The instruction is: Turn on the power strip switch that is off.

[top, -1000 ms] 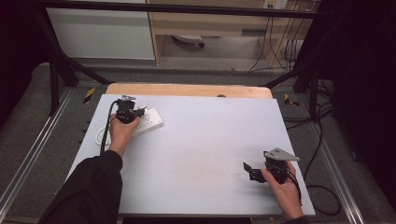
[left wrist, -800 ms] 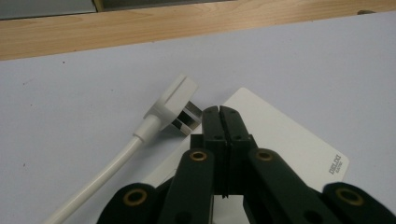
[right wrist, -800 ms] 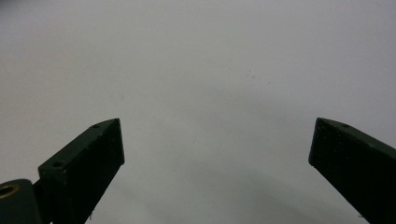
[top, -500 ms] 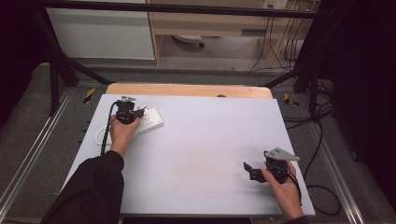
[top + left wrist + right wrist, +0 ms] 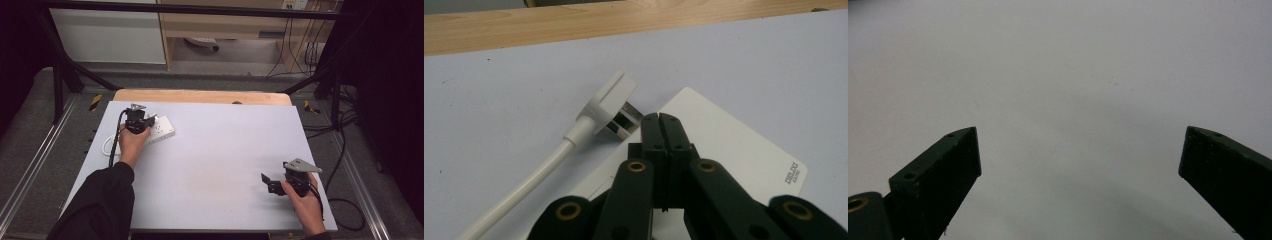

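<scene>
A white power strip (image 5: 161,129) (image 5: 744,150) lies flat at the table's far left. Beside it lies a white plug (image 5: 608,102) with metal prongs, its white cable (image 5: 524,185) (image 5: 107,146) trailing back toward me. My left gripper (image 5: 136,119) (image 5: 659,119) hovers over the strip's near end, jaws pressed together with nothing between them, its tip just right of the plug's prongs. My right gripper (image 5: 267,181) (image 5: 1080,155) rests low over bare table at the near right, jaws wide apart and empty.
The pale grey table top (image 5: 220,150) has a wooden strip (image 5: 200,96) along its far edge. Metal rails run along both sides of the table. Cables (image 5: 345,150) hang off the right side onto the floor.
</scene>
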